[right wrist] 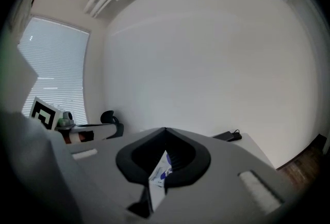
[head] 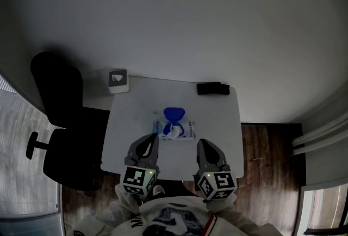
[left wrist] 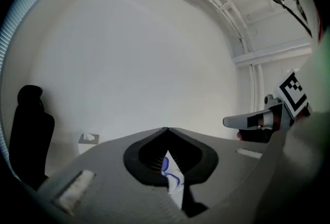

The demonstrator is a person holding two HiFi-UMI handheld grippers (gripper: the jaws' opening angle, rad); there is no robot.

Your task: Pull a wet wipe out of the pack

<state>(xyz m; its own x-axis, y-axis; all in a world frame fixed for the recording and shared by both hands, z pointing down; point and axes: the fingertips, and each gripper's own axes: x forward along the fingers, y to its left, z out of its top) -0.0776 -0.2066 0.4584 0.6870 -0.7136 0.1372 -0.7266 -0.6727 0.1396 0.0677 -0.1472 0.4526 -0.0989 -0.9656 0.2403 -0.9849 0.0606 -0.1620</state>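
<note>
Closest to you, over the near edge of the white table [head: 217, 120], your left gripper [head: 153, 137] and right gripper [head: 200, 142] sat side by side, both pointing away from you toward the far wall. Each one's jaws were closed tip to tip with nothing caught between them. In both gripper views the pack showed only through the gap behind the meeting tips.

Just beyond the grippers, near the middle of the table, the wet wipe pack [head: 184, 130] lay flat. Its long axis ran left to right across your view, so one long side faced you. Neither gripper touched it. A white wipe [head: 173, 131] poked up from the opening at its centre. The blue lid [head: 174, 113] was flipped open and pointed away from you.

Farther off, a small grey box [head: 118, 81] sat at the far left corner and a flat black object [head: 212, 88] at the far right corner. A black chair [head: 62, 115] stood left of the table.
</note>
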